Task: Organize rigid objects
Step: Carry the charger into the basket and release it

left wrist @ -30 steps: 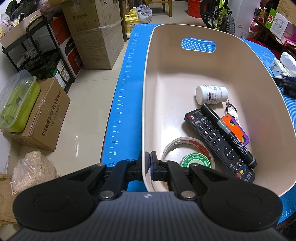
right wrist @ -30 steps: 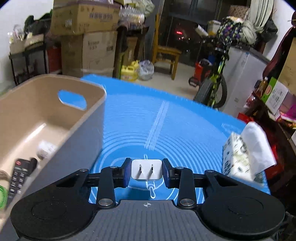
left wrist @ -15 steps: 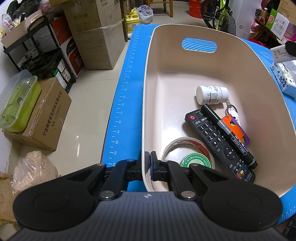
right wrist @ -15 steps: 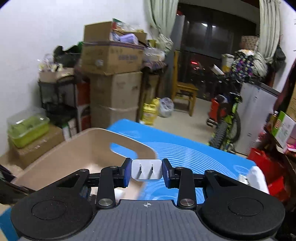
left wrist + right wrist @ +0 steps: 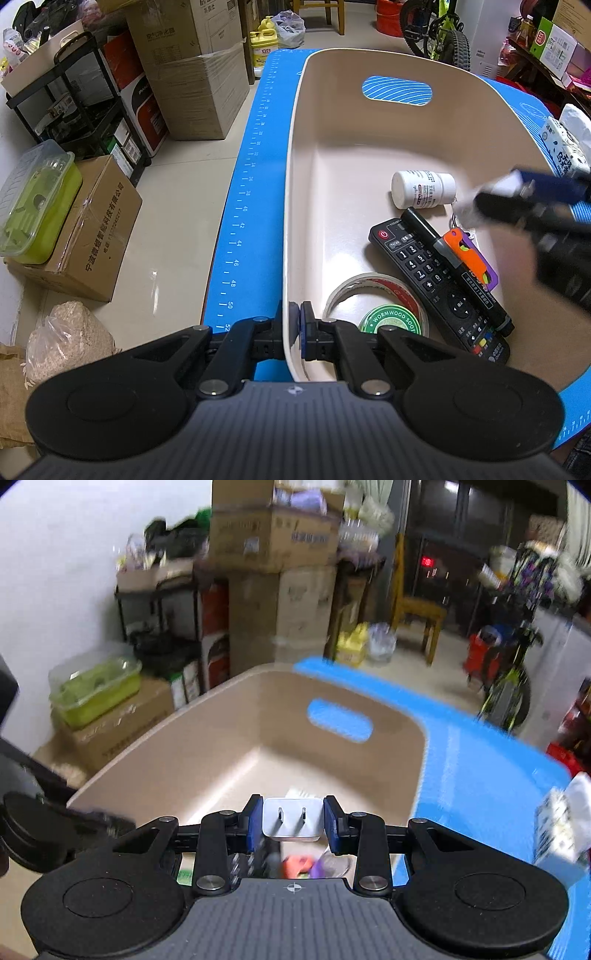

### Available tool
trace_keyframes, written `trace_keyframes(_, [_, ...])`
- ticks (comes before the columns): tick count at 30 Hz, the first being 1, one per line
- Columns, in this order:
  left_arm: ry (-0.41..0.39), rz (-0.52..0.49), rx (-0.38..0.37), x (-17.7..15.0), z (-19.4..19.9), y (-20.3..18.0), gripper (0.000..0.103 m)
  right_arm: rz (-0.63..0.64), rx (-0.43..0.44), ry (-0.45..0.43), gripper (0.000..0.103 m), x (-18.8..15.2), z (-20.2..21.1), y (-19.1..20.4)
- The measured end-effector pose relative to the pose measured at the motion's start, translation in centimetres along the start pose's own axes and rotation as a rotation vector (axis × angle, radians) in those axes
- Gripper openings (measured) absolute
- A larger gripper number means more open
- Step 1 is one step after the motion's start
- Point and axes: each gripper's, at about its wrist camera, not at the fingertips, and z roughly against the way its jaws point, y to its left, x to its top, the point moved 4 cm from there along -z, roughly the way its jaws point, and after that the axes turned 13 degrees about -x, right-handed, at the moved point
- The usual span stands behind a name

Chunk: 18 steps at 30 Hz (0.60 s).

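Observation:
A beige bin (image 5: 369,122) stands on the blue mat (image 5: 243,206). My left gripper (image 5: 294,328) is shut on the bin's near rim. In the bin lie a white pill bottle (image 5: 423,189), a black remote (image 5: 436,288), a black marker (image 5: 458,273), an orange and purple key tool (image 5: 471,254), a tape roll (image 5: 369,291) and a green round tin (image 5: 391,321). My right gripper (image 5: 291,823) is shut on a white plug adapter (image 5: 291,819), prongs facing me, above the bin (image 5: 221,753). In the left wrist view the right gripper (image 5: 517,192) shows blurred over the bin's right side.
A tissue pack (image 5: 561,147) lies on the mat right of the bin, also seen as a tissue pack (image 5: 561,819) in the right wrist view. On the floor to the left are cardboard boxes (image 5: 85,229), a black shelf (image 5: 74,96) and a green lidded container (image 5: 33,210).
My right gripper has carried the plug adapter leftward from above the mat to over the bin, and now shows in the left wrist view. The left gripper has stayed put on the rim.

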Motion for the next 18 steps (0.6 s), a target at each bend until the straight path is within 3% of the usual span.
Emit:
trace_keyframes(7, [-0.002,-0.003,0.004,0.0,0.0,-0.1,0.007,0.022,0.008,0.145,0.043,-1.9,-1.8,1.3])
trace_keyframes(9, [-0.003,-0.006,0.012,0.0,-0.1,-0.2,0.008,0.034,0.006,0.147,0.043,-2.0,-1.7,1.5])
trace_keyframes(14, [-0.046,-0.015,0.039,0.4,1.2,-0.5,0.013,-0.028,0.024,0.155,0.057,-2.0,-0.7,0.4])
trace_keyframes(16, [-0.077,-0.019,0.048,0.7,2.2,-0.6,0.029,-0.052,0.027,0.146,0.060,-1.9,-0.2,-0.3])
trace_keyframes(17, [-0.097,-0.022,0.056,0.8,2.7,-0.7,0.046,-0.065,0.027,0.141,0.062,-1.7,0.0,-0.6])
trace_keyframes(18, [-0.115,-0.027,0.063,0.9,3.1,-0.9,0.056,-0.074,0.025,0.133,0.064,-1.6,0.4,-0.9])
